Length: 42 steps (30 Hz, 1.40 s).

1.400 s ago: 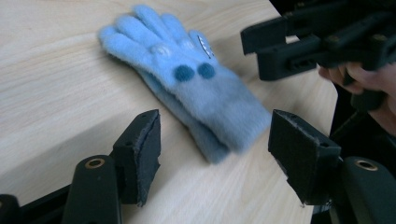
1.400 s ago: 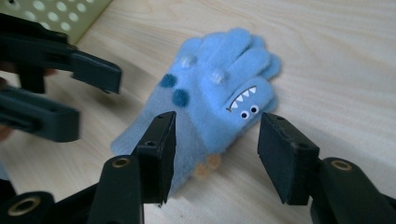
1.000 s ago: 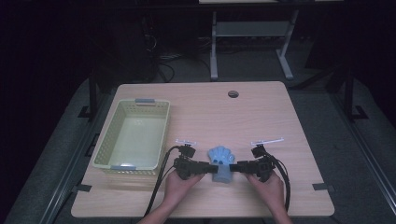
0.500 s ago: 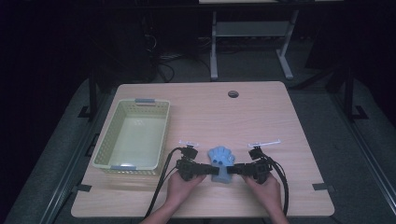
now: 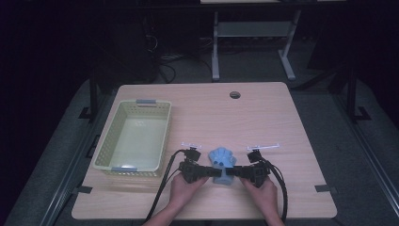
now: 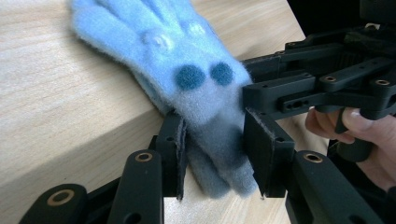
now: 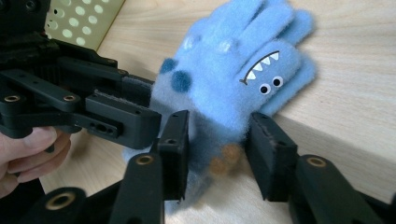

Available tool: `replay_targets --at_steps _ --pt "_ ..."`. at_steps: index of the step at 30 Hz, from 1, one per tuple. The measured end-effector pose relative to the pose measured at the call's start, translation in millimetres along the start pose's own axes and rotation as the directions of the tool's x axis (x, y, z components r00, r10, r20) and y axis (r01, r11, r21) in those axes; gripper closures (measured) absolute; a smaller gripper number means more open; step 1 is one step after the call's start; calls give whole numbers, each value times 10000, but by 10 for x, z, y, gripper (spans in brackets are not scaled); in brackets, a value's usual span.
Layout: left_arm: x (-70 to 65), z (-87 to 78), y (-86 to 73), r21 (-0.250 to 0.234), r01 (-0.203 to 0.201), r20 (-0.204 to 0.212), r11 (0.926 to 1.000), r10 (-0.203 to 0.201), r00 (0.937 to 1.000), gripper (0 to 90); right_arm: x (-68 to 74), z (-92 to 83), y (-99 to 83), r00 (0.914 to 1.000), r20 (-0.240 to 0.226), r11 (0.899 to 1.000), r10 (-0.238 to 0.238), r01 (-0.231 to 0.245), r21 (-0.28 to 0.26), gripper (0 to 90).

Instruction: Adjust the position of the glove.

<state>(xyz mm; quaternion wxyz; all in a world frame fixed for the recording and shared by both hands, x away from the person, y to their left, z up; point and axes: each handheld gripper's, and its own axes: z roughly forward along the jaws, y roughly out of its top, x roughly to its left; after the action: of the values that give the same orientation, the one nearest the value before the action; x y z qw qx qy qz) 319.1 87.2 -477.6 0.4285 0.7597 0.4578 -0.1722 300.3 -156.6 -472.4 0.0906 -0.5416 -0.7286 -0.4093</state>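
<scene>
A fuzzy blue glove (image 5: 222,157) with a toothy monster face lies on the wooden table (image 5: 263,117) near its front edge, fingers pointing away from me. My left gripper (image 5: 217,173) comes at its cuff from the left and my right gripper (image 5: 230,174) from the right, tips almost meeting. In the left gripper view the cuff of the glove (image 6: 196,70) fills the gap of my left gripper (image 6: 212,149), both pads against it. In the right gripper view the glove (image 7: 243,60) sits likewise in my right gripper (image 7: 217,140). Both pairs of jaws have just been closing on it.
A pale green perforated basket (image 5: 104,141) stands at the table's left, with nothing in it that I can see. A round cable hole (image 5: 235,94) is near the far edge. Dark floor and a desk frame lie beyond the table.
Both grippers have drawn slightly inward toward the glove's cuff. The glove and basket stay where they were.
</scene>
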Motion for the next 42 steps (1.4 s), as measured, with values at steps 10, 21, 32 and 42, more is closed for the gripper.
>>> replay_targets --at_steps 10,21,32,42 --pt "44 29 16 -14 143 304 9999 -142 9994 684 32 78 7 9999 130 9998 -93 95 -166 737" --pt "67 17 41 -195 56 540 9998 -45 9985 784 17 59 32 9996 -33 9995 -277 276 -137 780" --pt "50 -40 62 -246 -107 603 9996 122 9981 787 52 23 42 9994 -132 9992 -322 319 -241 786" --pt "-79 -149 125 -562 -531 668 9970 568 9961 785 142 -89 88 9978 -116 9963 -648 640 -578 786"
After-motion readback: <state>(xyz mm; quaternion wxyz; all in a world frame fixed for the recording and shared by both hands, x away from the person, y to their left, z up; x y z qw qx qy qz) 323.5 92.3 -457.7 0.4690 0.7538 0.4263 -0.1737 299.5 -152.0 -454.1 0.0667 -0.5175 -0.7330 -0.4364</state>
